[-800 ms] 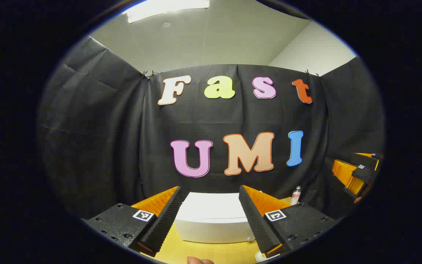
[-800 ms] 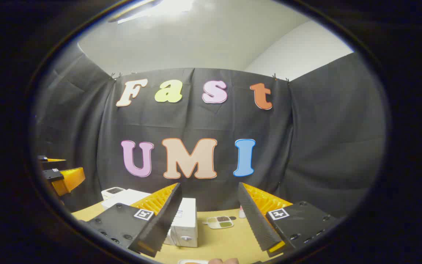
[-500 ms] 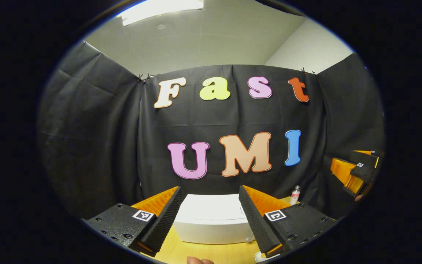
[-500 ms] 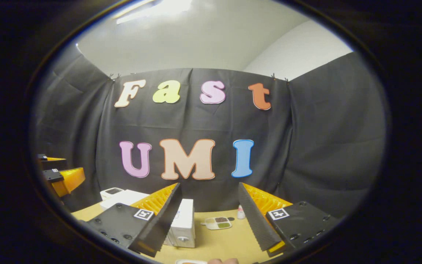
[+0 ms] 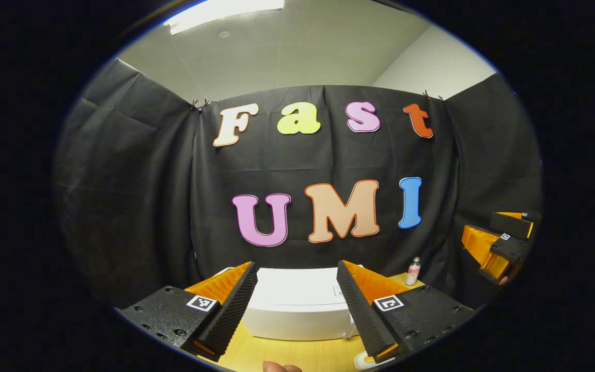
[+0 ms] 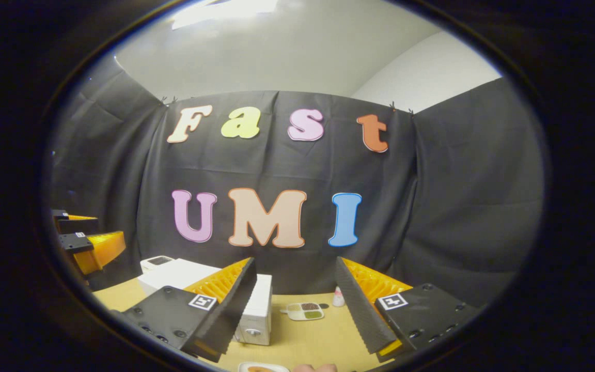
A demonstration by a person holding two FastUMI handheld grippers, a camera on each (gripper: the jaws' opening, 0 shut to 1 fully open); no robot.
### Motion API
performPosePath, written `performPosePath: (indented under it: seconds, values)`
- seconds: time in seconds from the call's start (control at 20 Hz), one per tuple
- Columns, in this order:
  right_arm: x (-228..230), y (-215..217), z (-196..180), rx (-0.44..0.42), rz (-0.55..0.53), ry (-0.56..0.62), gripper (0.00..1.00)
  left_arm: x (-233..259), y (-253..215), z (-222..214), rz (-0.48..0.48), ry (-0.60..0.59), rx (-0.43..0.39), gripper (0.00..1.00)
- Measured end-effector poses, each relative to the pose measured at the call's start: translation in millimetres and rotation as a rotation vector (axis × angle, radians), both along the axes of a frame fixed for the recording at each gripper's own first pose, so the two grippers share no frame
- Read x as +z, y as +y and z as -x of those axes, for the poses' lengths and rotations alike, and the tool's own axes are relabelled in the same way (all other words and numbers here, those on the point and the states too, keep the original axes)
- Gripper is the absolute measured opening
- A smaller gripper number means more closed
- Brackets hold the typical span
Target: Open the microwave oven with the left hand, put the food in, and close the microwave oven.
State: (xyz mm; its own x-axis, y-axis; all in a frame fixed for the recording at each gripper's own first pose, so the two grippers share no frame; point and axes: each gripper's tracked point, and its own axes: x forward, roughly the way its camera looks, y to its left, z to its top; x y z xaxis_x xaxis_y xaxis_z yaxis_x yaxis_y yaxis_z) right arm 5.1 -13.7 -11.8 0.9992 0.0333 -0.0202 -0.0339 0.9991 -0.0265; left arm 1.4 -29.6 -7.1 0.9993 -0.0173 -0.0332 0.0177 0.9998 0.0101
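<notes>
The white microwave (image 5: 297, 307) stands on the wooden table straight ahead of my left gripper (image 5: 296, 264), door shut as far as I can tell. That gripper is open and empty, above and short of the oven. In the right gripper view the microwave (image 6: 254, 312) stands left of centre, partly behind a finger. My right gripper (image 6: 296, 261) is open too, holding nothing. A plate with something brown on it (image 6: 262, 368) peeks in at the bottom edge. A small compartment tray of food (image 6: 305, 311) lies farther back on the table.
A small bottle (image 5: 413, 270) stands right of the microwave, near the back wall. A small white device (image 6: 156, 262) sits behind the microwave. The right gripper (image 5: 499, 240) shows at the right edge, the left gripper (image 6: 88, 243) at the left edge. Bare tabletop (image 6: 323, 338) lies ahead.
Both cameras have dipped slightly, so the wall sits higher and more table shows. The plate at the bottom of the right gripper view shows more. Both grippers stay open.
</notes>
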Motion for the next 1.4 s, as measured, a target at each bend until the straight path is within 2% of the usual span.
performPosePath:
  seconds: [0.2,0.25,0.3,0.35,0.55,0.6,0.65,0.75,0.9,0.95,1.25,1.4]
  values:
    - [2.4,-5.7,0.3,-0.003,0.002,-0.010,0.97,-2.2,-4.5,-1.5,-0.009,0.000,0.000,0.95]
    - [3.1,-7.0,0.7,-0.002,0.007,-0.012,0.97,-1.9,-6.2,-2.5,-0.008,-0.002,-0.002,0.95]
    - [3.5,-8.4,1.0,-0.004,0.011,-0.014,0.97,-3.8,-7.9,-1.8,-0.008,0.000,-0.004,0.91]
    - [3.7,-8.5,0.9,-0.004,0.013,-0.016,0.97,-4.6,-10.2,-2.8,-0.006,0.001,-0.008,0.94]
    - [3.0,-12.1,1.8,-0.008,0.011,-0.015,0.96,-23.7,-19.4,-8.5,-0.007,0.024,-0.020,0.95]
    - [1.5,-11.6,2.1,-0.006,0.008,-0.012,0.96,-31.0,-21.9,-10.6,-0.020,0.029,-0.024,0.92]
    - [1.4,-11.9,2.5,-0.007,0.008,-0.010,0.96,-41.6,-26.2,-14.0,-0.038,0.036,-0.029,0.95]
    - [1.6,-16.9,4.1,-0.010,0.016,-0.012,0.97,-62.7,-40.5,-19.6,-0.055,0.041,-0.056,0.95]
    - [6.7,-26.9,12.0,-0.012,0.033,-0.033,0.97,-106.4,-72.4,-30.6,-0.007,0.075,-0.127,0.92]
    - [8.7,-30.2,14.1,-0.015,0.034,-0.042,0.97,-119.9,-81.3,-35.3,-0.002,0.079,-0.145,0.95]
    - [12.4,-44.2,22.3,-0.010,-0.024,-0.054,0.96,-226.8,-123.2,-53.0,-0.060,0.199,-0.249,1.00]
    - [17.0,-57.3,25.7,-0.033,0.003,-0.069,0.97,-272.8,-140.2,-63.0,-0.056,0.268,-0.283,0.99]
